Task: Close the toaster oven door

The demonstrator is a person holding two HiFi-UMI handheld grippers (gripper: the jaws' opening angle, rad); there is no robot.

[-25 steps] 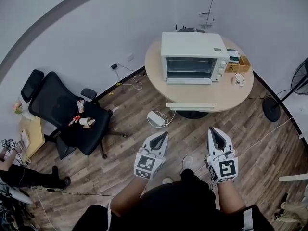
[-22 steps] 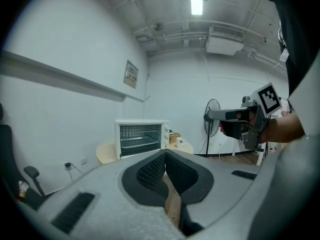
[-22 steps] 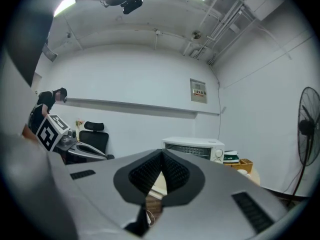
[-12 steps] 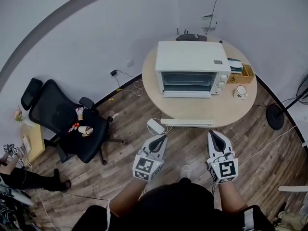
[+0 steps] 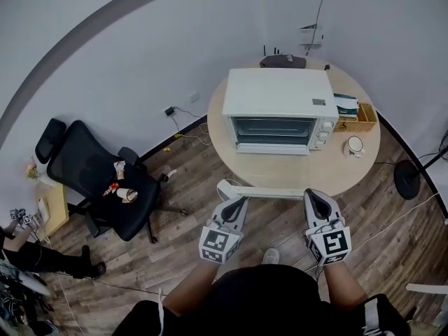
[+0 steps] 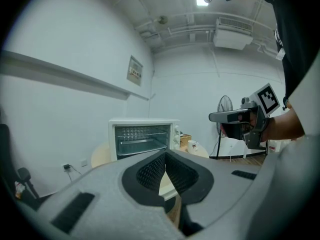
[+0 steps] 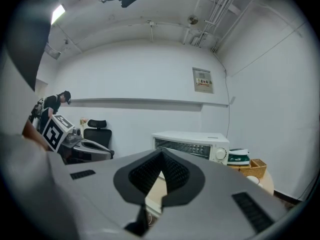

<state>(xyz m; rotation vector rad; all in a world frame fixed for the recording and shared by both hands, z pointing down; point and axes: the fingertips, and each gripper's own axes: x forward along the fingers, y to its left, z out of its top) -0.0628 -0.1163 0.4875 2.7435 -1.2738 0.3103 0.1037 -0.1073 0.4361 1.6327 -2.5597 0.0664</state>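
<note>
A white toaster oven (image 5: 276,96) stands on a round beige table (image 5: 367,156). Its glass door lies open and level, and the door's white handle bar (image 5: 269,192) reaches out past the table's near edge. My left gripper (image 5: 238,201) is shut and empty, its tip just below the bar's left end. The right gripper (image 5: 313,196) is also shut and empty, at the bar's right end. Whether either touches the bar I cannot tell. The left gripper view looks past closed jaws (image 6: 165,154) at the oven (image 6: 142,136). The right gripper view has the oven (image 7: 192,144) beyond its closed jaws (image 7: 161,154).
A wooden box (image 5: 353,117) and a white cup (image 5: 355,145) sit right of the oven. A black office chair (image 5: 98,180) stands left on the wood floor. A fan's base (image 5: 409,179) is at the right. Cables run along the wall. A person (image 5: 21,254) is at the far left.
The table and oven have drawn closer in the head view. Both grippers, still shut, have moved forward and now sit at the open door's handle bar instead of well short of it.
</note>
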